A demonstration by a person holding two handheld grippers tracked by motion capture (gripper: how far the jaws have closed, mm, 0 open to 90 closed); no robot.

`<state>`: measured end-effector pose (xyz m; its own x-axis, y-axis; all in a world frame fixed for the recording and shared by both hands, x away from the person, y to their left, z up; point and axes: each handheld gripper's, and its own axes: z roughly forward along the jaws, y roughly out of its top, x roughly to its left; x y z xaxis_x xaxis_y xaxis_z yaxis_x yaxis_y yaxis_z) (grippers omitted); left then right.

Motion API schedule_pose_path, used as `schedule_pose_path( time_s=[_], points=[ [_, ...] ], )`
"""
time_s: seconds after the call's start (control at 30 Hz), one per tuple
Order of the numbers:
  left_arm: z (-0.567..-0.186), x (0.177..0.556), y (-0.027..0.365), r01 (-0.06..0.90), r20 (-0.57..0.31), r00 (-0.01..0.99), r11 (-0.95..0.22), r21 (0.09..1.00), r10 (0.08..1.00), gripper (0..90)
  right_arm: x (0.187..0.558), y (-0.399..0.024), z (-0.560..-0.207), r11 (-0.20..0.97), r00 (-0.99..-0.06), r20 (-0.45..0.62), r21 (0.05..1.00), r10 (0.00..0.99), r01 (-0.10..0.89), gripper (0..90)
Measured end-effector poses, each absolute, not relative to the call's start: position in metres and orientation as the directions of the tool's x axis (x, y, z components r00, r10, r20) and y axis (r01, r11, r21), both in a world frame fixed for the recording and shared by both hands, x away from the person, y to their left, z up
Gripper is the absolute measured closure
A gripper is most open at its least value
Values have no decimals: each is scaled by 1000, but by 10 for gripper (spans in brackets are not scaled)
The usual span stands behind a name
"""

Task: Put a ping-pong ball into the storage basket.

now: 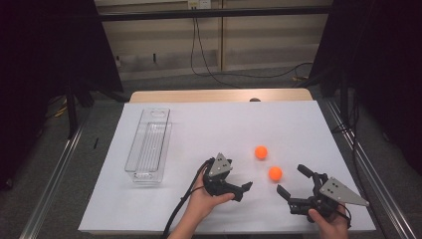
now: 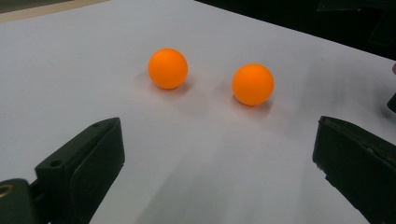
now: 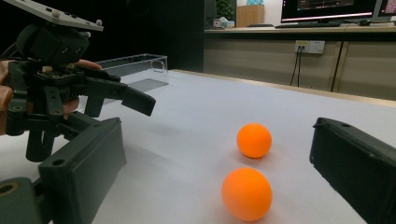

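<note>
Balls, two of them, both orange, sit near each other on the white tabletop (image 1: 209, 124), between the two claws. The near ball (image 1: 275, 173) is just in front of the right claw (image 1: 291, 181); the far ball (image 1: 261, 152) is a bit behind it. Both claws are spread wide and hold nothing. The left claw (image 1: 238, 190) points at the balls too. One clear bin (image 1: 148, 144) lies well apart on the left. I think the step is reaching for a ball. Next, a claw must slide around one ball and close softly, or it will roll away.
</note>
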<state>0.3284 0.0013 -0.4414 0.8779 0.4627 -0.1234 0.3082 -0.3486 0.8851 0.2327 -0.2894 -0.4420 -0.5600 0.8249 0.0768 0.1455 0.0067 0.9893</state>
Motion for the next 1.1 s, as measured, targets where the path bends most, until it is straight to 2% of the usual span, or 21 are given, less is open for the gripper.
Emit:
schedule_pose_path(
  time_s=[1.1],
  points=[
    [-443, 333, -16, 317, -132, 884, -366, 875, 449, 27, 234, -289, -442, 0, -563, 82, 989, 822, 145, 31]
  ],
)
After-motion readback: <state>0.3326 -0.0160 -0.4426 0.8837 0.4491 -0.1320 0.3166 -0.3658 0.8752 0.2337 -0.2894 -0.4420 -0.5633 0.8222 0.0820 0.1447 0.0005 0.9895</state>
